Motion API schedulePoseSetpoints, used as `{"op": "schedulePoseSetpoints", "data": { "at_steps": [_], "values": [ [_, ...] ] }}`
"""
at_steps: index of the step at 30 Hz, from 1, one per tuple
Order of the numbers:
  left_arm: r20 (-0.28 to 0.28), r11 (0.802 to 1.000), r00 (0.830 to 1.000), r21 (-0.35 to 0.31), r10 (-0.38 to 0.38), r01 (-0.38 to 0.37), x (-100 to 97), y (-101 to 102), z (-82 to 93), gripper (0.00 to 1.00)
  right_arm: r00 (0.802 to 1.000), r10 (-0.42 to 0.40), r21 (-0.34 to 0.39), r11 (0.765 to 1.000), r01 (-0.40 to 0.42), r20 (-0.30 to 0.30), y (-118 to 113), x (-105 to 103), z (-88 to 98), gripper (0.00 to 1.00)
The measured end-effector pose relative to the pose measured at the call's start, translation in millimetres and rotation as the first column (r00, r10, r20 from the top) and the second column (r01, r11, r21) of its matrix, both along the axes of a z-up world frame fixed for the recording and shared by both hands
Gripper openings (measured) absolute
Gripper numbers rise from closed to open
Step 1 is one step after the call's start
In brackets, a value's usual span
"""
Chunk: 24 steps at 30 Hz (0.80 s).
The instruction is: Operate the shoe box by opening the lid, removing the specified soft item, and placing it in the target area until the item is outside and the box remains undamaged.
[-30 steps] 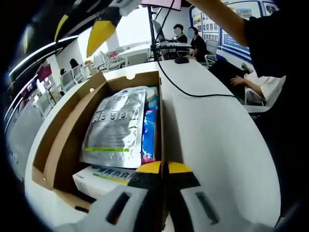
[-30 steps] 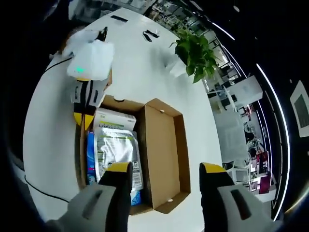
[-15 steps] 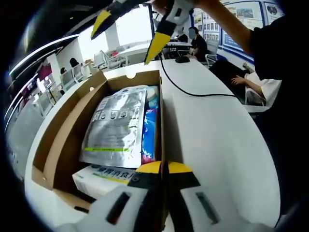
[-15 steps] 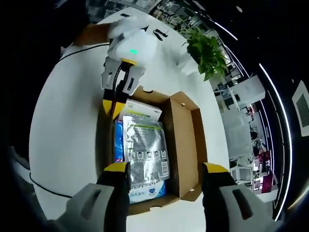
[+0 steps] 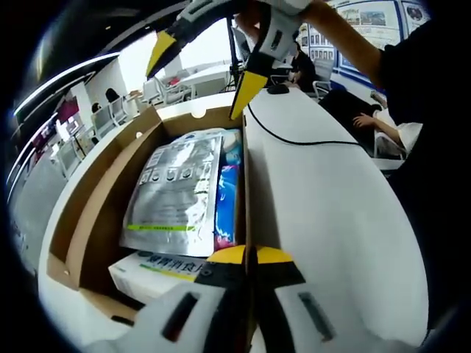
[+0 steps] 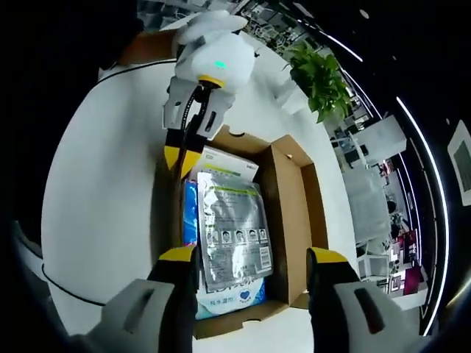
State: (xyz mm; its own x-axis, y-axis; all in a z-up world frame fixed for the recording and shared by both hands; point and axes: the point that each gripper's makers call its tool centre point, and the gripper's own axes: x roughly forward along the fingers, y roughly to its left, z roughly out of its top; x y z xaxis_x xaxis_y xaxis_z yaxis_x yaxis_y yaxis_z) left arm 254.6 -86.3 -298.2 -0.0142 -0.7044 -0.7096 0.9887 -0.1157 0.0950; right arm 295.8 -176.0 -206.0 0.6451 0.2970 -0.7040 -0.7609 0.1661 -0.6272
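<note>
silver pouch [image 6: 234, 229] in box [image 6: 293, 220], beneath right gripper [image 6: 252, 259]

The left gripper [image 5: 247, 255] has two pale grey jaws with yellow tips and black pads behind them. Each jaw has a dark slot. In the right gripper view its body is a round white shell with a small green light. The right gripper [image 6: 252, 256] looks the same: grey jaws, yellow tips, dark slots. The person wears a black sleeve [image 5: 412, 55].

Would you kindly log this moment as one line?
shoe box: open | silver pouch: inside | left gripper: shut on box wall | right gripper: open above
</note>
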Motion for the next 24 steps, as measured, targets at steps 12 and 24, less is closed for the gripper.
{"op": "schedulePoseSetpoints", "data": {
  "at_steps": [12,24],
  "values": [
    [0.006,1.000,1.000,0.014,0.004,-0.004,2.1,-0.8,-0.7,0.02,1.000,0.003,-0.009,1.000,-0.003,0.031,-2.1,-8.4,0.2,0.60],
    [0.010,1.000,1.000,0.023,0.004,-0.004,9.5,-1.3,-4.0,0.02,0.999,-0.006,-0.019,1.000,0.007,0.038,-7.7,-13.6,-2.9,0.60]
  ]
}}
